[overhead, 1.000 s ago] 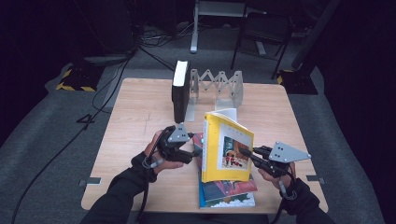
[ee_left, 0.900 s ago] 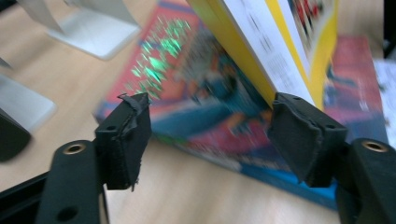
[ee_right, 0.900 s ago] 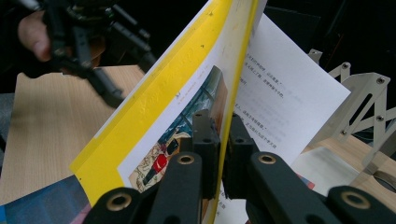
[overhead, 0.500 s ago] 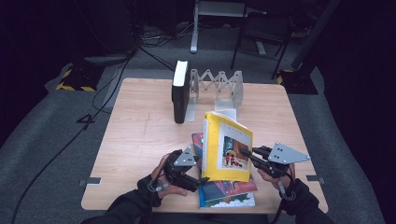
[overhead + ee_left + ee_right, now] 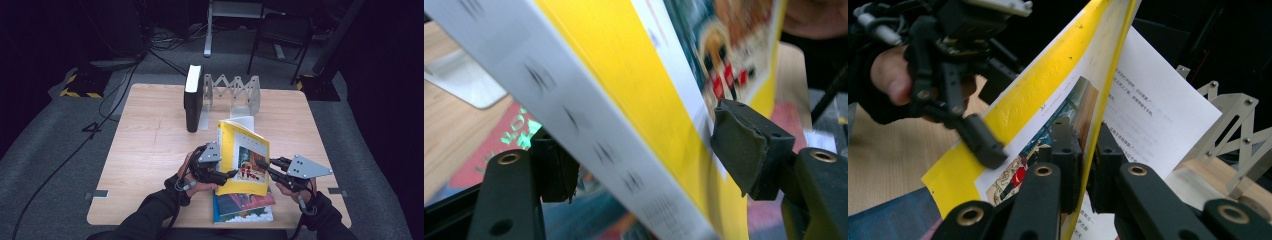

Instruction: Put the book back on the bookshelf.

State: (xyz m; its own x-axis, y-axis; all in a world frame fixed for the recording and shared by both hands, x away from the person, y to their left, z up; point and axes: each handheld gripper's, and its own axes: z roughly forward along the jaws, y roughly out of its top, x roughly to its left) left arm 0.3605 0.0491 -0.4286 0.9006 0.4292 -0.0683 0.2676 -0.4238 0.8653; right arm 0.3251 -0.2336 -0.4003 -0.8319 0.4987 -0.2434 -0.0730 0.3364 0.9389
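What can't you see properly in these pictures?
- Yellow book, left gripper view: the spine lettering is blurred, unreadable.
- Books lying flat, high view: the yellow book hides most of their covers.
- Black book, high view: title too small.
- Open page, right gripper view: its lower part is hidden behind the right claw.

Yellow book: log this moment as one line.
right claw: shut on cover of yellow paperback book | left claw: jaws straddling spine, just closing | book: upright over flat books
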